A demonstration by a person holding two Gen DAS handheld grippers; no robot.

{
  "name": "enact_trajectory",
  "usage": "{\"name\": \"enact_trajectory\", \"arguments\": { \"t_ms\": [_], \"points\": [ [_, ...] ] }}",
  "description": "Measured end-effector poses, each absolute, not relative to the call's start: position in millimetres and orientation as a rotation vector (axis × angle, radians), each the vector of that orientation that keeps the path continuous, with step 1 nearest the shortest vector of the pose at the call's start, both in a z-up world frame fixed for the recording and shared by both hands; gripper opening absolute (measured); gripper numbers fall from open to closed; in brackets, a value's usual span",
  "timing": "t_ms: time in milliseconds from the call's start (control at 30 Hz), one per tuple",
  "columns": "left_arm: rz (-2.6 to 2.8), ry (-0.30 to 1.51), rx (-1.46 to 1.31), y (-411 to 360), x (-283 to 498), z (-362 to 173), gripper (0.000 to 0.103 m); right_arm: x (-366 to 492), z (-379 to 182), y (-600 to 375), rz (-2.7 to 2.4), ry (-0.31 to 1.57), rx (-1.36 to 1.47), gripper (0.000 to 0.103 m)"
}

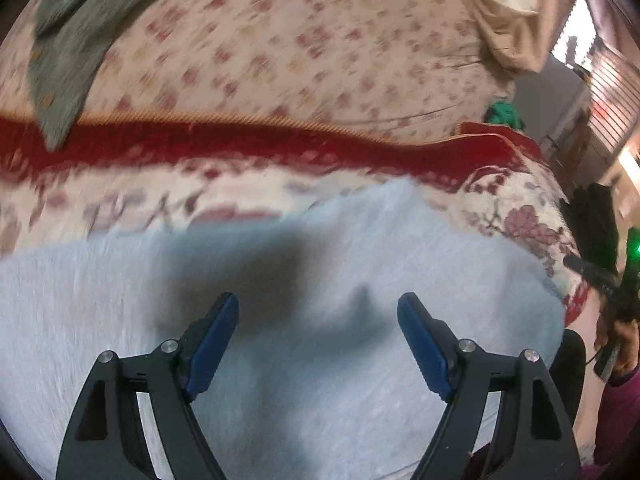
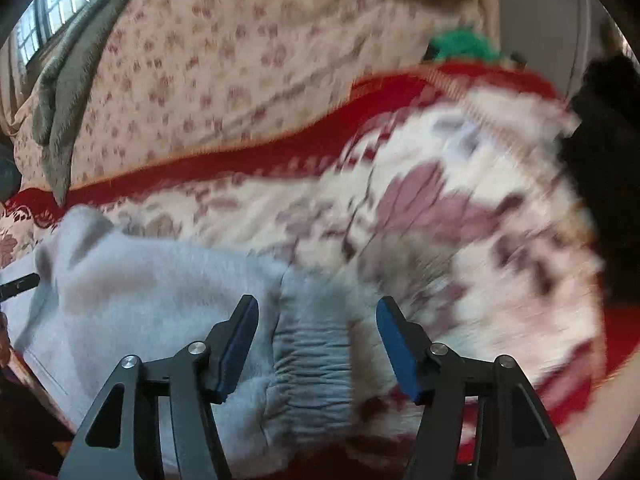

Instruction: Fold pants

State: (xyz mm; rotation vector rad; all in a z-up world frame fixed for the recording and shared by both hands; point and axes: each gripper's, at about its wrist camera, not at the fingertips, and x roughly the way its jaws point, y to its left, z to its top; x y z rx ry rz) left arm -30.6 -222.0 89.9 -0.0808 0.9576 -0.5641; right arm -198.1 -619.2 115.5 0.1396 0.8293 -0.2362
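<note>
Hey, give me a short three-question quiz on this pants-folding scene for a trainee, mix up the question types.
1. True or false: the left claw is clamped on the light grey pants.
2. Multiple choice: which part of the pants lies between the right claw's open jaws? A) a button fly B) the gathered elastic waistband C) a zipped pocket
3. Fill in: the pants lie on a floral blanket with a ____ border.

Key: 1 false, both jaws stand open above the cloth; 2 B; 3 red.
</note>
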Motion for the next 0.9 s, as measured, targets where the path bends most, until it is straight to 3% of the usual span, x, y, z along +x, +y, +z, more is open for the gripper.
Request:
{"name": "enact_trajectory", "arguments": {
  "t_ms": [100,167,300,433,467,500,567,600,700,900],
  "points": [
    [-0.641,0.968,-0.046,-245,-13,100,0.090,-200,147,-609,-0.128,0.730,0.174,0.070],
    [-0.654,0.972,0.001,-263,-1,101,0.090,-187,149,-587,0.085,0.736,0.231,0.077],
    [-0.680,0.999,0.055,-292,20,94,0.090,-156,112,-553,0.304,0.805,0.361,0.077],
    [-0.699,1.031,0.170,-329,36,80,0.089,-129,65,-531,0.222,0.880,0.274,0.076],
    [-0.691,1.030,0.187,-335,39,76,0.084,-125,59,-530,0.178,0.891,0.226,0.074],
    [-0.683,1.039,0.195,-340,45,72,0.065,-120,52,-530,0.106,0.899,0.160,0.074],
    [-0.678,1.065,0.192,-346,57,65,0.038,-114,46,-536,0.069,0.888,0.152,0.074],
    [-0.677,1.073,0.181,-347,62,63,0.032,-112,46,-540,0.067,0.888,0.179,0.074],
    [-0.660,1.040,0.186,-351,68,49,0.022,-107,41,-541,0.033,0.858,0.165,0.074],
    [-0.649,1.040,0.068,-336,70,31,0.025,-105,30,-526,-0.031,0.795,0.055,0.077]
  ]
}}
